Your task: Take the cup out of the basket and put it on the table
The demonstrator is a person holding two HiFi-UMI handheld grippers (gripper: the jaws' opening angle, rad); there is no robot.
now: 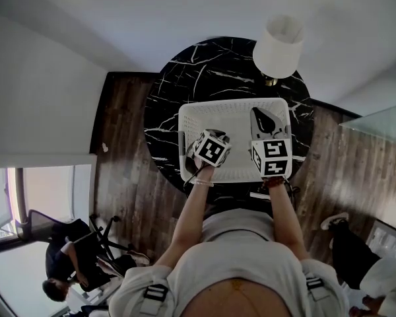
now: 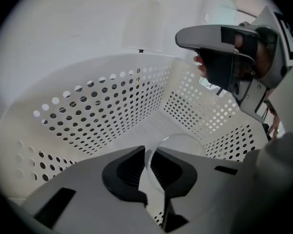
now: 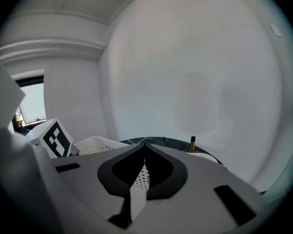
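A clear cup (image 2: 183, 141) lies inside the white perforated basket (image 2: 112, 106), low against its floor. My left gripper (image 2: 150, 150) reaches down into the basket and is shut on the cup's thin rim, which runs between the two dark pads. In the head view only its marker cube (image 1: 211, 148) shows, over the basket's near left part, and the cup is hidden beneath it. My right gripper (image 3: 144, 146) is shut with nothing in it. It hovers above the basket's right side (image 1: 262, 117), and the left gripper view shows it high on the right (image 2: 219, 48).
The basket (image 1: 234, 109) stands on a round black marble table (image 1: 204, 71). A lamp with a white shade (image 1: 278, 45) stands at the table's far right. Dark wood floor surrounds the table. A person sits at the lower left (image 1: 63, 263); someone's legs show at the lower right (image 1: 356, 243).
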